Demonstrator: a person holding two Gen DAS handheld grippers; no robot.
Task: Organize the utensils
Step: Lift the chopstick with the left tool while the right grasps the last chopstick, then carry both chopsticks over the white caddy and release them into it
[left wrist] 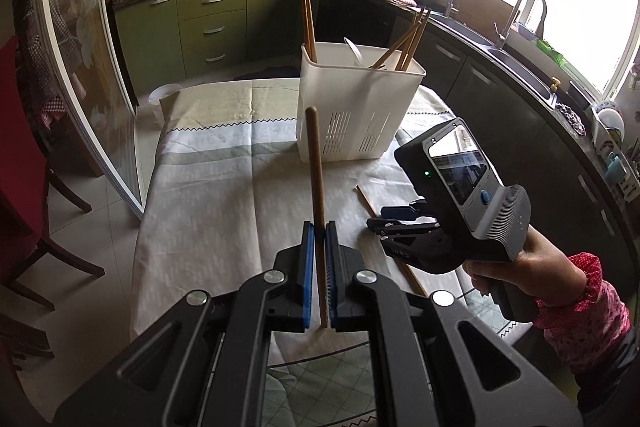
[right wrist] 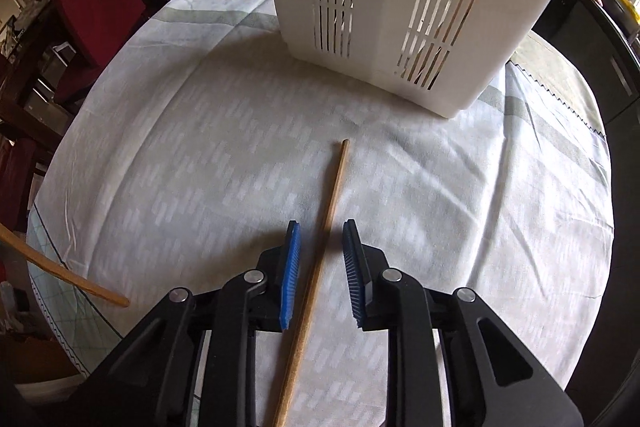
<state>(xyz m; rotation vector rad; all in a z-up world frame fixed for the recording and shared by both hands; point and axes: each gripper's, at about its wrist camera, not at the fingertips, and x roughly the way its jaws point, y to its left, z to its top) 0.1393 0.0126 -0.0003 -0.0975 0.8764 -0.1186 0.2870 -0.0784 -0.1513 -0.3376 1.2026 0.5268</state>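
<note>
Kitchen counters and green cabinets ring the background of the left wrist view, and a table under a pale cloth [left wrist: 224, 163] fills the middle. A white slotted caddy [left wrist: 360, 107] stands at centre frame, upper middle, with several chopsticks and a white spoon already leaning inside it.

At lower centre of the left view, the left gripper [left wrist: 319, 227] is closed tight on a brown chopstick [left wrist: 316, 167], which rises between the blue pads toward the caddy. At right of that frame, the right gripper [left wrist: 394, 223] points down toward the cloth in the person's hand.

In the right wrist view, the right gripper [right wrist: 320, 227] stands part open, straddling a loose chopstick [right wrist: 332, 203] that lies flat on the cloth at centre frame, its far tip near the caddy [right wrist: 400, 7] but short of it. The pads do not appear to touch it. The held chopstick's end [right wrist: 72, 281] shows at lower left.

Judging by this, two steps overlap: one chopstick is in transit and another is being lined up for a pick. Next, the right fingers probably need to settle to the cloth and close on the thin stick without rolling it, while the left carries its stick above the caddy rim, tips it downward and lets go.
</note>
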